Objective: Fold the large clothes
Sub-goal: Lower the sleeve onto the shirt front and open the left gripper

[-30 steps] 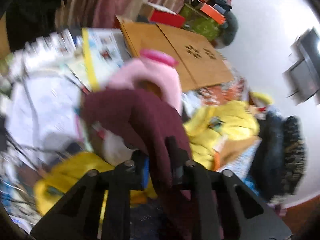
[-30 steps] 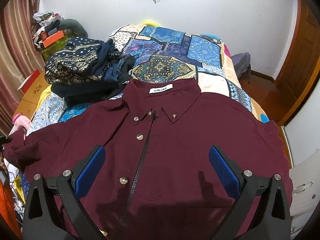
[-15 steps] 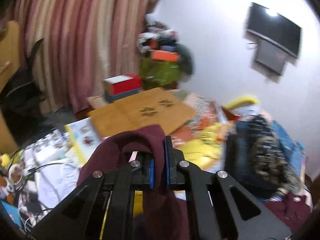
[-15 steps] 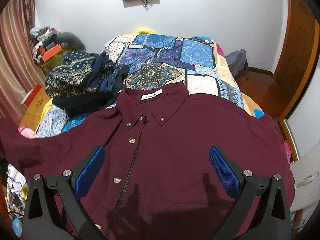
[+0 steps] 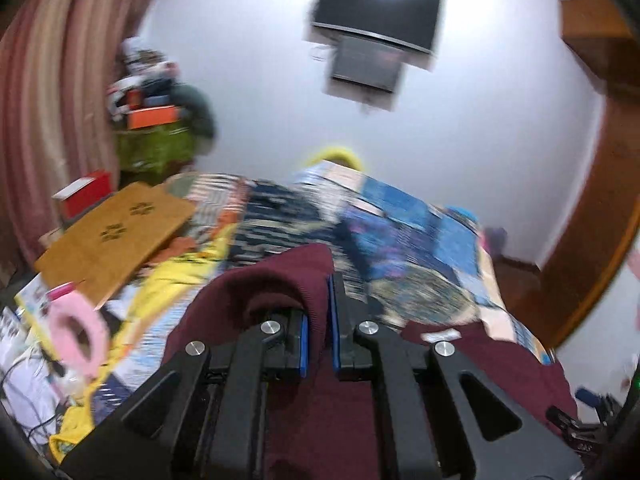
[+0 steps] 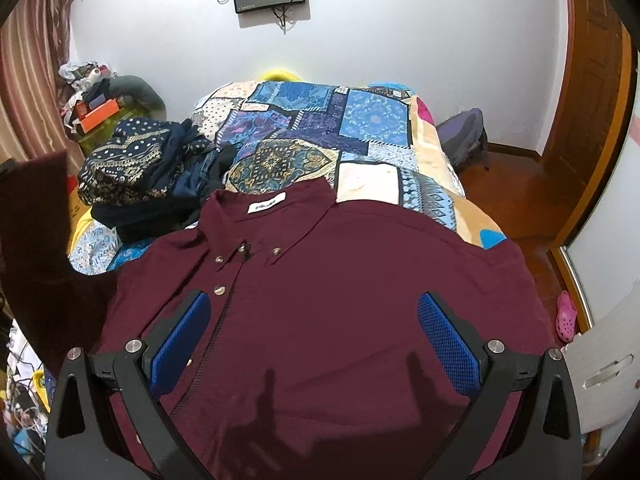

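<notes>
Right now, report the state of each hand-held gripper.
Left hand-held gripper: shut on the maroon shirt's sleeve.
Right hand-held gripper: open, holding nothing, above the maroon shirt.

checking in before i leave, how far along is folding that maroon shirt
Early. Done: the maroon shirt lies spread face up, buttoned, on the patchwork bedspread. In hand: the left gripper is shut on its sleeve, raised off the bed; the right gripper hovers open over the chest. Left: every fold.

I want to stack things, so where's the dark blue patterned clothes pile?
In the right wrist view, the dark blue gold-patterned clothes pile sits left on the patchwork bedspread, just beyond the maroon button-up shirt's collar.
</notes>
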Demonstrator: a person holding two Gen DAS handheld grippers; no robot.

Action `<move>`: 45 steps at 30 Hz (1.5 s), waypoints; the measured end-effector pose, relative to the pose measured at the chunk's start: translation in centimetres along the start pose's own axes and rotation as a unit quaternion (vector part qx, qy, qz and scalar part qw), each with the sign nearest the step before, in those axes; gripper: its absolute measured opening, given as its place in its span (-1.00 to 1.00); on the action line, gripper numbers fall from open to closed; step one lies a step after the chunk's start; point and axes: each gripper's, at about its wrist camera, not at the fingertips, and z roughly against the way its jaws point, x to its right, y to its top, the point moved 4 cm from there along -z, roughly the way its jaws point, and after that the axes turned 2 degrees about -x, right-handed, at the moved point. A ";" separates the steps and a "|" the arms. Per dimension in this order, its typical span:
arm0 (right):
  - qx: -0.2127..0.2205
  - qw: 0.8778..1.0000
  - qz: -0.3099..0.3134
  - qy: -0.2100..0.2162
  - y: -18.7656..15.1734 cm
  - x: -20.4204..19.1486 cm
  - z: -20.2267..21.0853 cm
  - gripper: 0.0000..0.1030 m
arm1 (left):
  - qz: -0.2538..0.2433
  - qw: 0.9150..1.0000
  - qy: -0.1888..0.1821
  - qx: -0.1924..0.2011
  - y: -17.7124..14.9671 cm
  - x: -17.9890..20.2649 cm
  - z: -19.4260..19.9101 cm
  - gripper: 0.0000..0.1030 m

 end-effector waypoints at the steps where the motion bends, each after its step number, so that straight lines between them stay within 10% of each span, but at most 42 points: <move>1: 0.002 1.000 -0.001 0.001 0.1 0.4 0.1 0.99 | -0.010 1.000 -0.017 -0.009 -0.3 2.0 -0.6 -0.86; 9: 0.012 1.000 -0.004 -0.013 -0.2 2.8 0.8 0.99 | -0.073 0.984 -0.120 -0.111 -6.4 14.6 -4.6 -0.86; 19: 0.000 0.999 -0.010 -0.037 -1.3 5.4 1.4 1.00 | -0.184 0.937 -0.163 -0.250 -17.8 23.1 -7.5 -0.84; 24: -0.001 0.999 -0.012 -0.051 -1.7 6.4 1.6 1.00 | -0.195 0.923 -0.169 -0.286 -19.9 23.0 -7.7 -0.38; 34: 0.019 0.998 0.001 -0.055 -0.6 5.7 2.8 0.99 | -0.200 0.945 -0.153 -0.208 -14.7 19.1 -3.3 0.28; 45: 0.033 0.996 0.080 0.013 1.8 -1.6 1.8 0.99 | -0.121 0.986 -0.004 -0.117 -7.4 4.5 -1.6 0.52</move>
